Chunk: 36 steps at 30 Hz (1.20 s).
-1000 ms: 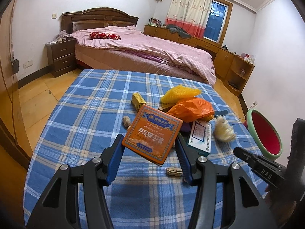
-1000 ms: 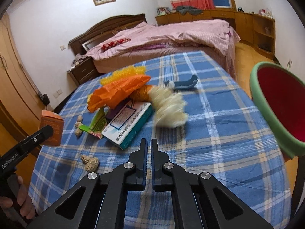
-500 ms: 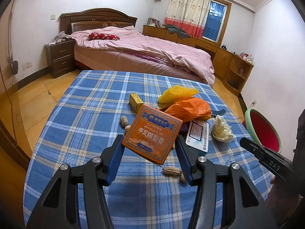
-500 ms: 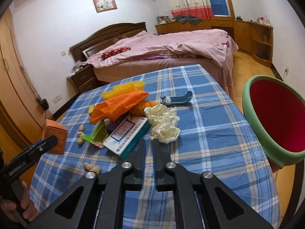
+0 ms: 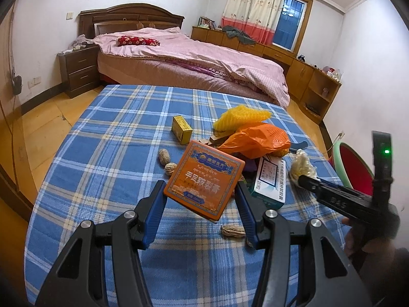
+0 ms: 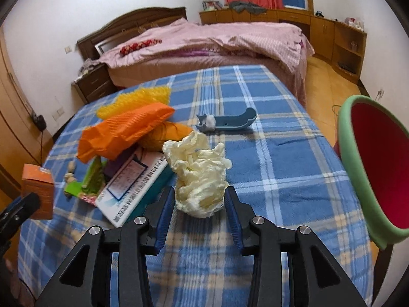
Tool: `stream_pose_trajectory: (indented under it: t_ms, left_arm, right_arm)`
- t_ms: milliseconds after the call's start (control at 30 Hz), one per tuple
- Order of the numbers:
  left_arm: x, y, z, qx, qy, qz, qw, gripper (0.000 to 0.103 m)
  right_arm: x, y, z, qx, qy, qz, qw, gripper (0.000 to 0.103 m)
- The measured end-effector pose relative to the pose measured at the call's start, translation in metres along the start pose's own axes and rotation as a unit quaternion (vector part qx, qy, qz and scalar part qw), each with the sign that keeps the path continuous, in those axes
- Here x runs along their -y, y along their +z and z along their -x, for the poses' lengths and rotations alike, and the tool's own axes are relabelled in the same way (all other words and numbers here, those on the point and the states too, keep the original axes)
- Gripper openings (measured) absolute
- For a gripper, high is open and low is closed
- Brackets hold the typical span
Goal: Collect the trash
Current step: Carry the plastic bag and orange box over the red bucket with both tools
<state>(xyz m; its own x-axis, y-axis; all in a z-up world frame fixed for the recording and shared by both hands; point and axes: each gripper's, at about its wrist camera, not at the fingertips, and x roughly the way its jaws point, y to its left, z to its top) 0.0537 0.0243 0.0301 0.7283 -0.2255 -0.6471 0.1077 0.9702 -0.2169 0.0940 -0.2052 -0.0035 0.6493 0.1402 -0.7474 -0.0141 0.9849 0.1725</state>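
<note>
The left gripper [image 5: 200,199] is clamping the orange box [image 5: 203,180] clear above the table [image 5: 107,138], keeping it free of the clutter. The right gripper [image 6: 200,204] is opening its jaws around the crumpled cream glove [image 6: 199,176], pads not yet pressing. The red bin [image 6: 378,168] is sitting beyond the table's right edge, with bare cloth between.

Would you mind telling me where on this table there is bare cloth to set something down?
The table is bare along its left side, from the small yellow box and the nuts outward, and across the far end towards the bed. In the right wrist view, bare cloth lies between the crumpled glove and the basin. The middle pile around the orange bag is crowded.
</note>
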Motion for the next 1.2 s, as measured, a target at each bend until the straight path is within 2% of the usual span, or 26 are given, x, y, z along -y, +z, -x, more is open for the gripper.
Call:
stream_pose_trajectory:
  t_ms: [100,167,333,600,867,1200]
  left_arm:
    - [0.003,0.002,0.000,0.000,-0.002,-0.004,1.0000,0.055]
    - [0.006,0.004,0.000,0.000,-0.005,-0.007,1.0000,0.055]
    - [0.016,0.009,0.002,-0.002,-0.020,-0.012,0.9997,0.055]
    - [0.047,0.024,-0.002,-0.007,-0.047,-0.038,0.9981,0.055]
    - [0.098,0.040,-0.009,-0.014,-0.085,-0.078,0.9932,0.055]
    - [0.169,0.048,-0.022,-0.027,-0.125,-0.135,0.9825,0.055]
  right_arm:
    - [0.003,0.000,-0.002,0.001,0.008,-0.007,1.000,0.038]
    - [0.003,0.000,0.001,0.007,0.012,-0.004,1.000,0.025]
    - [0.006,-0.002,0.016,0.017,0.016,-0.006,1.000,0.017]
    - [0.030,0.000,0.059,0.045,0.016,-0.032,0.998,0.017]
    - [0.069,0.006,0.099,0.077,-0.031,-0.047,0.995,0.017]
    - [0.127,0.004,0.120,0.088,-0.089,-0.087,0.988,0.017]
